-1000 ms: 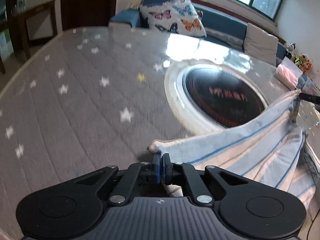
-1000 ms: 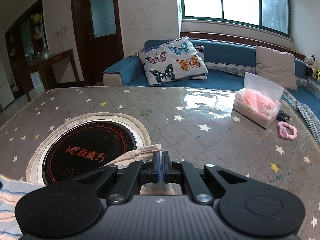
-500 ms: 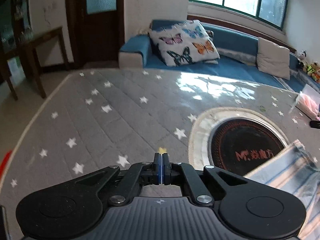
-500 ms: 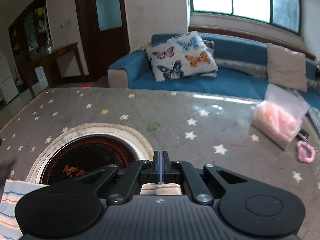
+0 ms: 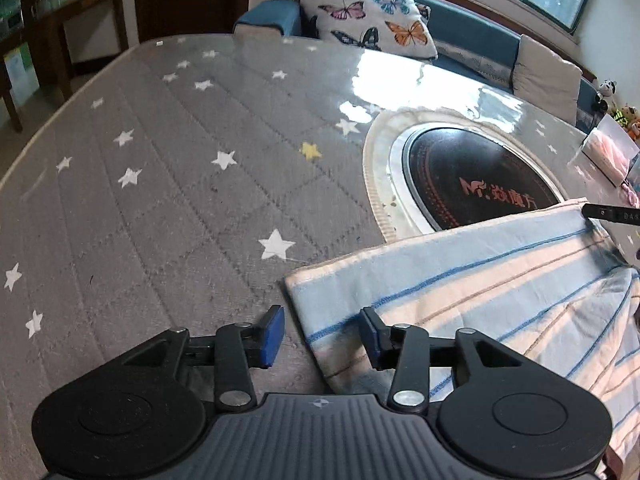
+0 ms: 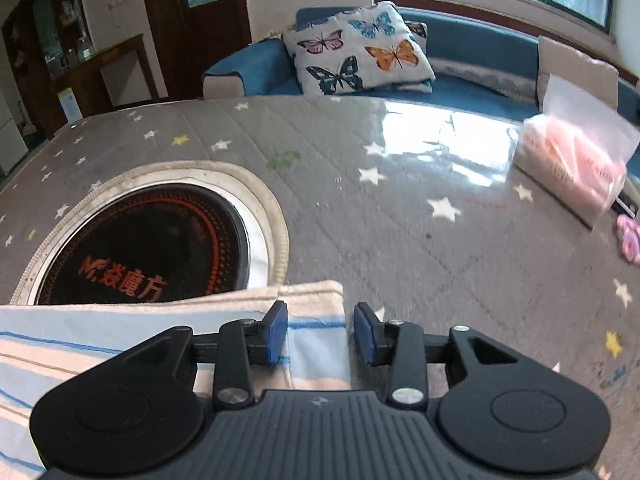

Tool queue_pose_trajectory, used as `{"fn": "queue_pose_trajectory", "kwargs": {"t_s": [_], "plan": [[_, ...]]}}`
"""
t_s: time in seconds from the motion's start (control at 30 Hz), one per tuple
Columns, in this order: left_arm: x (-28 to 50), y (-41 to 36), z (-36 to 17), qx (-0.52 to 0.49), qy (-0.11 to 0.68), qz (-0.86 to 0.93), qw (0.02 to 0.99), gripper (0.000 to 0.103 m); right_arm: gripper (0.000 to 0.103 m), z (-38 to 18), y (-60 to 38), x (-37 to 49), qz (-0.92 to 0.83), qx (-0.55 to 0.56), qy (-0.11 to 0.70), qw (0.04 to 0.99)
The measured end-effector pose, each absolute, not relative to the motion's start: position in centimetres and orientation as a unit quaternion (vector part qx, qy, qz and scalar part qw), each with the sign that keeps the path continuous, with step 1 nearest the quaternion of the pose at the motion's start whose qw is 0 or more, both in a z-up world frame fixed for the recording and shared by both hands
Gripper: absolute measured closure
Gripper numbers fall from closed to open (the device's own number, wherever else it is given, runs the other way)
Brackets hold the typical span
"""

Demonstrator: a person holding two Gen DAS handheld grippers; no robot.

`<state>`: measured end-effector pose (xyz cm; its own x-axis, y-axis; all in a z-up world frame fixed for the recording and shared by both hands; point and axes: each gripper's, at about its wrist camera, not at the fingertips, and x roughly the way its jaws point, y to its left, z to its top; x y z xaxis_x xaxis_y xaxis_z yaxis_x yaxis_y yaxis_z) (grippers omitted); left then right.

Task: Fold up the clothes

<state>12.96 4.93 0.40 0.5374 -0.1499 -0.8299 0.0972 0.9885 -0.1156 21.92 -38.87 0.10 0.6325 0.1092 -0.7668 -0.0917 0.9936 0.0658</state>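
The grey star-printed table cover (image 5: 168,208) carries the striped cloth (image 5: 480,280), laid flat. Your left gripper (image 5: 322,336) is opening, the cloth's corner lying between its jaws, unpinched. Your right gripper (image 6: 320,332) is opening likewise over the opposite corner (image 6: 316,320). The fold appears just released; next, you likely need fresh edges to grasp.

Right wrist view: my right gripper (image 6: 320,330) over the striped cloth's (image 6: 120,332) corner.

Jaws opening, blue pads clear of the fabric lying flat between them. Round black hob (image 6: 152,240) beyond; pink tissue pack (image 6: 576,172) far right on the star-print table cover (image 6: 400,240).
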Motion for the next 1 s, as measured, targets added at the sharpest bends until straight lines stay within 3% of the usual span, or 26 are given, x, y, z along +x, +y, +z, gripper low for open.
{"fn": "queue_pose_trajectory", "kwargs": {"t_s": [0.07, 0.23, 0.3, 0.37, 0.63, 1.0], "plan": [[12.8, 4.8, 0.5, -0.032, 0.475, -0.069, 0.877, 0.056, 0.065, 0.1, -38.7, 21.8, 0.058, 0.008, 0.425, 0.903], [12.6, 4.7, 0.6, -0.039, 0.469, -0.066, 0.88, 0.061, 0.094, 0.4, -38.1, 21.6, 0.075, 0.008, 0.428, 0.9], [12.9, 4.7, 0.5, -0.04, 0.467, -0.064, 0.881, 0.071, 0.098, 0.6, -37.7, 21.6, 0.073, 0.0, 0.426, 0.902], [13.4, 4.9, 0.5, -0.04, 0.467, -0.058, 0.881, 0.099, 0.099, 0.9, -37.4, 21.6, 0.072, -0.005, 0.423, 0.903], [15.1, 4.9, 2.7, -0.035, 0.432, -0.046, 0.9, 0.101, 0.1, 4.3, -37.4, 21.1, 0.077, -0.01, 0.389, 0.918], [22.4, 2.9, 8.1, 0.069, 0.327, -0.006, 0.942, 0.102, 0.1, 7.9, -36.3, 25.5, 0.079, -0.012, 0.337, 0.938]]}}
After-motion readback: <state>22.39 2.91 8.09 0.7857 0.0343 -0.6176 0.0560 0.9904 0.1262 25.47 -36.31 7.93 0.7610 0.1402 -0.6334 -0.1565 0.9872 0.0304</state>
